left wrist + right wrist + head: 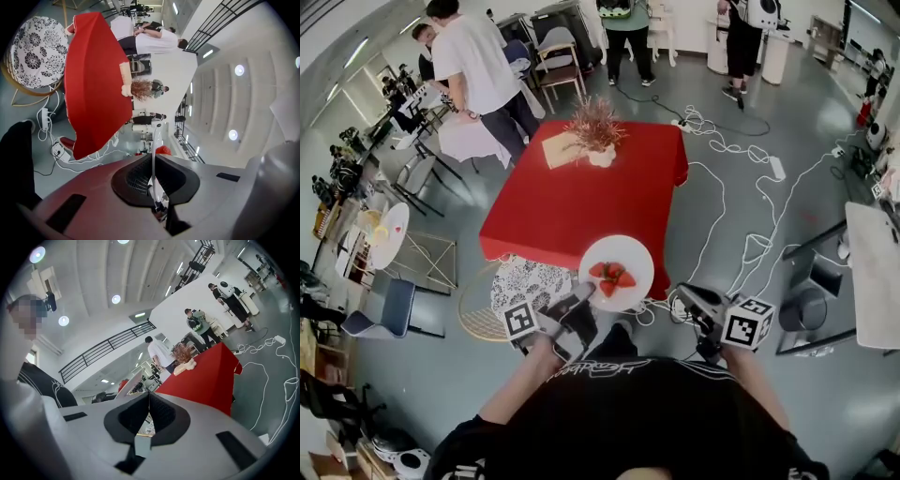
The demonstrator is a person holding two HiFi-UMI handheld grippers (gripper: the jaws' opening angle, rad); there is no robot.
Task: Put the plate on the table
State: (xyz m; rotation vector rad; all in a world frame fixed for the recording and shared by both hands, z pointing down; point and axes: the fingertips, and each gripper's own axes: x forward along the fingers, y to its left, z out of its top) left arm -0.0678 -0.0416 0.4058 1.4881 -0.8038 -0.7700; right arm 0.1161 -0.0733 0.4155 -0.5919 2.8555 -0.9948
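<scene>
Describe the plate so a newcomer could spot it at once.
Find the red table in the middle of the head view, then look at its near edge. The plate is the round white disc held there by its rim in the left gripper. It alone carries red strawberries, unlike the patterned round seat beside it.

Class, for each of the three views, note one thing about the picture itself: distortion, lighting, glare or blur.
Head view: the wide-angle lens bows the room around the red table; the light is even and the plate is sharp. Left gripper view: rolled sideways, with a dark round border; the ceiling lights flare white. Right gripper view: the balcony railing curves from fisheye distortion; a ceiling lamp blooms.
</scene>
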